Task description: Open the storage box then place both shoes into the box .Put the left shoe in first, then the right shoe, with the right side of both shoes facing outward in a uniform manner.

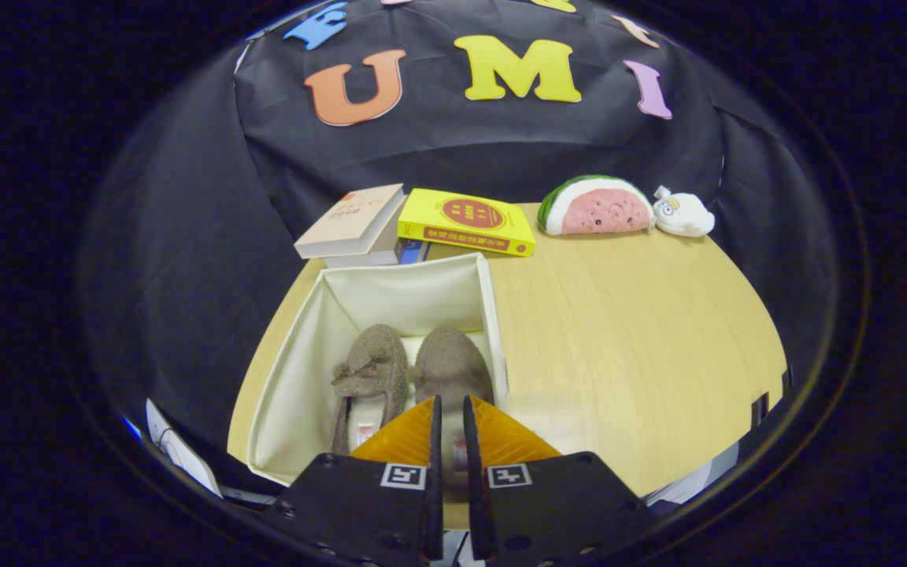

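Held over the near end of the storage box (296, 378), the gripper (449, 409) has its two flat fingers drawn almost together, with only a thin slit between them. Something pale shows through that slit, but whether the fingers press on the shoe below cannot be told.

Open at the top, the box is a soft, cream fabric bin with straight cloth walls and a squared rim. Two brown shoes of a fuzzy, felt-like material lie side by side inside it, toes pointing away from the fingers. The left shoe (371, 370) sits just ahead and to the left of the fingertips, with a small bow on its upper and a pale lining showing at its opening. The right shoe (449, 366) lies directly ahead of and under the fingers, its rounded toe plain; its heel is hidden by them.

Beneath the box is a table (627, 331) of light wood grain, smooth and bare to the right of the fingers. Beyond the box, at the far edge, rest a beige book (351, 220) stacked on another and a yellow book (465, 222). Farther right lie a plush watermelon slice (597, 206) and a small white plush toy (683, 214), touching each other.
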The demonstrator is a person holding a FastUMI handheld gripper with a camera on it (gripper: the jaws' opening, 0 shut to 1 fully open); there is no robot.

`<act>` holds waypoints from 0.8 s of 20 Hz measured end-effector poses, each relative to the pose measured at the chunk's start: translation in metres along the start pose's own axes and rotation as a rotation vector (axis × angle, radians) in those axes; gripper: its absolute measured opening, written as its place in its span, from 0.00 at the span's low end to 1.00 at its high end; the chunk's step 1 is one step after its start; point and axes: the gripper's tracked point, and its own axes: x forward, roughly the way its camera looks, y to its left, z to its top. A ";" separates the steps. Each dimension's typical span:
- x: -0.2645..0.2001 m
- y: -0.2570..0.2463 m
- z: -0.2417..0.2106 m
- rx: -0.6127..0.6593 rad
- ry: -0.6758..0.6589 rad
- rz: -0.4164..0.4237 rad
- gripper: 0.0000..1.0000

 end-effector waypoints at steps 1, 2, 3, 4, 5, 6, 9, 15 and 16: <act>-0.006 0.000 0.003 -0.006 -0.029 0.003 0.19; -0.009 -0.001 0.005 -0.015 -0.061 0.003 0.24; -0.016 -0.004 0.010 -0.023 -0.098 0.000 0.30; -0.019 -0.001 0.010 -0.040 -0.124 0.015 0.33; -0.022 -0.001 0.009 -0.060 -0.141 0.026 0.40; -0.026 -0.002 0.007 -0.069 -0.156 0.042 0.50; -0.037 -0.008 0.004 -0.028 -0.207 0.086 0.79; -0.065 -0.062 0.020 -0.017 -0.359 0.020 0.96; -0.071 -0.074 0.025 -0.025 -0.395 0.004 0.96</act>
